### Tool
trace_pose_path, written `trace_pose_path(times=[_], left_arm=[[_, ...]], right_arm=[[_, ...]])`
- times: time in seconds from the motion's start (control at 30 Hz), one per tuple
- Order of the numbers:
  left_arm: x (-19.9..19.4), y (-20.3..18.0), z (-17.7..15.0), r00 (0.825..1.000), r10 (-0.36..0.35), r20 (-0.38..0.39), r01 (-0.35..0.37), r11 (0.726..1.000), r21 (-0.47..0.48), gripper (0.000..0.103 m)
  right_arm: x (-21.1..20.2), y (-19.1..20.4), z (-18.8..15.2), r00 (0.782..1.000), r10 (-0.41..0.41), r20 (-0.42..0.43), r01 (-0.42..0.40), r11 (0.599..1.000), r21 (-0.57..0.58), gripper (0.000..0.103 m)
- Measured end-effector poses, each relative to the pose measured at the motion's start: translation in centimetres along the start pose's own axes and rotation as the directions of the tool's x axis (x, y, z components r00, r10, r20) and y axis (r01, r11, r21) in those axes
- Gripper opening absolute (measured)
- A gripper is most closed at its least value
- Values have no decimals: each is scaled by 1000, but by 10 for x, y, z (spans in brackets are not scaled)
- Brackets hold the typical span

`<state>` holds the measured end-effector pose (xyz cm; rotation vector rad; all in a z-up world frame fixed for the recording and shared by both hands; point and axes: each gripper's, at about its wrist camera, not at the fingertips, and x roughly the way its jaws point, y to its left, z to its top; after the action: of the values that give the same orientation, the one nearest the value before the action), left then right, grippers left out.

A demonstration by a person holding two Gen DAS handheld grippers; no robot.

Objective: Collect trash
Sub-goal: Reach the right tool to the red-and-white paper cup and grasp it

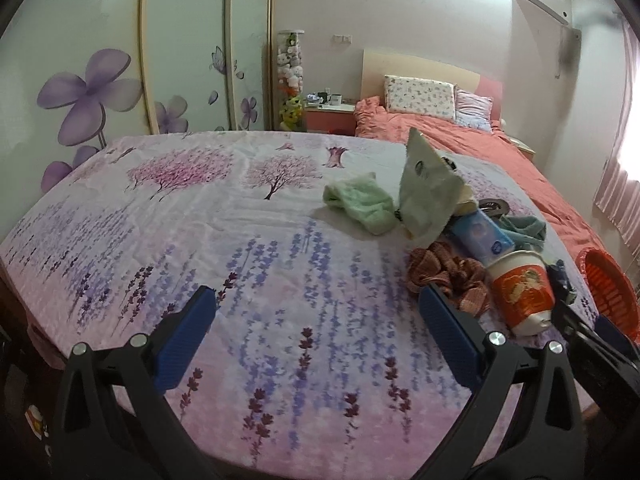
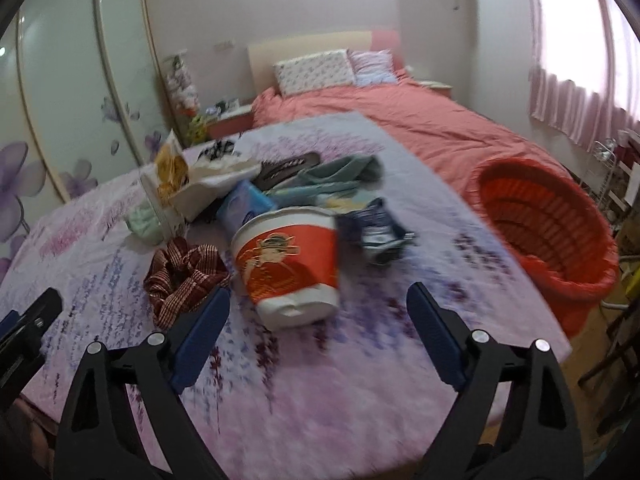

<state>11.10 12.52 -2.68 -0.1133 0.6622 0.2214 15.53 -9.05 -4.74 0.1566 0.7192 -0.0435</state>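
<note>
A red and white paper noodle cup (image 2: 290, 266) lies on its side on the floral bedsheet (image 2: 320, 380), just ahead of my open, empty right gripper (image 2: 318, 302). It also shows in the left wrist view (image 1: 522, 290). Behind it lie a crumpled dark blue wrapper (image 2: 378, 230), a blue tissue pack (image 2: 244, 202) and a snack bag (image 2: 172, 168). My left gripper (image 1: 316, 306) is open and empty over bare sheet, left of the pile. The snack bag's pale side (image 1: 426, 188) stands up in the left wrist view.
A red plastic basket (image 2: 548, 236) sits at the bed's right edge; it also shows in the left wrist view (image 1: 612, 292). A checked red cloth (image 2: 184, 276), a green cloth (image 1: 360, 202) and a teal cloth (image 2: 332, 178) lie among the trash. A wardrobe (image 1: 120, 60) stands left.
</note>
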Motion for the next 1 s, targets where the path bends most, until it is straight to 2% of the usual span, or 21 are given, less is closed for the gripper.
trace_pose_path(times=[0.13,0.47,0.5,0.57,0.83,1.0], left_arm=[[8,5,-2,1000,-2,-16,2,1000,-5,99],[22,12,1,999,-12,-31,12,1000,-22,99],[23,12,2,1000,-13,-28,12,1000,-20,99],[25,11,6,1000,-14,-23,14,1000,-17,99],[36,-1,20,999,-37,-8,37,999,-5,99],[40,-19,32,996,-92,6,92,995,30,99]], right_arm=[[26,10,6,999,-32,-42,30,999,-29,89],[62,20,16,986,-69,-150,60,996,-64,90],[63,19,16,986,-69,-152,59,996,-65,90],[64,20,16,985,-74,-156,63,995,-76,83],[65,15,24,987,-61,-147,54,997,-56,82],[64,10,23,987,-37,-159,34,999,-21,83]])
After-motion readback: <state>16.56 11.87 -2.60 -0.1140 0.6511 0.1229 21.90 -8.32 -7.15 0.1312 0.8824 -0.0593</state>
